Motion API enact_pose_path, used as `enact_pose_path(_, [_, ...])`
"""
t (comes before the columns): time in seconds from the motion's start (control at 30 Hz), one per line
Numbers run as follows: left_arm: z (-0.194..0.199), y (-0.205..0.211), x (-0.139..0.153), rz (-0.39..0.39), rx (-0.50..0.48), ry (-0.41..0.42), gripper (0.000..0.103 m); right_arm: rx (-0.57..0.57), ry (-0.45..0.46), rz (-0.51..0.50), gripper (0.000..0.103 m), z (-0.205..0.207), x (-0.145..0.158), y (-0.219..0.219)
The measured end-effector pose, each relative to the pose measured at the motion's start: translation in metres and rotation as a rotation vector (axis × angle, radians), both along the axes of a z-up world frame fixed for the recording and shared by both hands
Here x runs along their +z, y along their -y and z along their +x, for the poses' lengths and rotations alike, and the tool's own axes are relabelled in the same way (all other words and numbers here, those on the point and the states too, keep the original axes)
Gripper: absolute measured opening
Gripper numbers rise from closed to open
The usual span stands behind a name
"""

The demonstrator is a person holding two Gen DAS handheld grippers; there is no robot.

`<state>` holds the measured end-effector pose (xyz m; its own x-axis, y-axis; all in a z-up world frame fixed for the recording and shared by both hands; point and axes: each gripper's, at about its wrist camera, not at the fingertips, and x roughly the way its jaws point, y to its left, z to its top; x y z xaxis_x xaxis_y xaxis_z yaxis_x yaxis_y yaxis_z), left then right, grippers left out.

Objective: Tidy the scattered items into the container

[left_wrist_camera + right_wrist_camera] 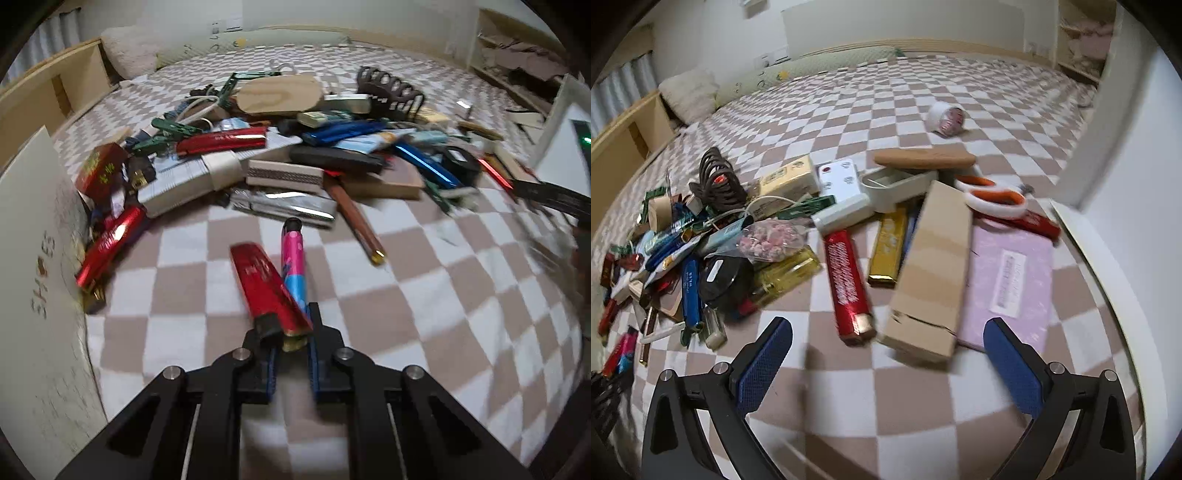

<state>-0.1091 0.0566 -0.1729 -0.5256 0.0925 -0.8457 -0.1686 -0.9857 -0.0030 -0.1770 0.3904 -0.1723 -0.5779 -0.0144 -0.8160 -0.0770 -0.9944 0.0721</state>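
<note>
On a checked bed cover [424,295], the left gripper [291,332] is clamped on a red lighter [266,284] and a pink-and-blue lighter [293,258], likely ready to carry to the white box [33,258], while the right gripper [886,354] hovers with fingers wide apart over a cardboard box [934,266].

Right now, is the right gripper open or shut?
Open: the right gripper has its blue pads spread wide, nothing between them.

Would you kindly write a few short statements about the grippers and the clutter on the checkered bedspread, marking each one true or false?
1. The left gripper is shut on a red bar and a pink-and-blue tube. True.
2. The right gripper holds the cardboard box. False: its jaws stand wide open with nothing between them.
3. The orange-handled scissors lie on the checkered bedspread. True.
4. The roll of tape sits inside the pile. False: it lies alone, beyond it.
</note>
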Motion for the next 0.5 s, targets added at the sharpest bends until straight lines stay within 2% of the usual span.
enact_pose_path(0.03, [0.004,0.002,0.001,0.016,-0.016,0.001,0.011,0.017,0.007,0.026,0.096,-0.003,-0.002,0.006])
enact_pose_path(0.1, [0.012,0.004,0.003,0.03,-0.032,0.002,0.012,0.039,0.016,0.09,0.073,-0.007,-0.005,0.017])
enact_pose_path(0.17, [0.021,0.004,0.006,0.044,-0.016,0.0,0.015,0.072,0.028,0.097,0.057,-0.011,-0.009,0.024])
enact_pose_path(0.23, [0.019,0.009,0.007,0.066,0.013,0.004,0.022,0.09,0.024,0.092,0.051,-0.012,-0.009,0.026])
enact_pose_path(0.3, [0.014,0.012,0.007,0.056,0.043,-0.001,0.038,0.112,0.015,0.078,0.037,-0.009,-0.008,0.028])
enact_pose_path(0.4, [0.006,0.016,0.007,0.058,0.071,-0.007,0.041,0.132,0.008,0.066,0.024,-0.004,-0.008,0.031])
enact_pose_path(0.5, [-0.001,0.016,0.005,0.059,0.077,0.0,0.039,0.143,0.004,0.046,0.024,0.003,-0.007,0.033])
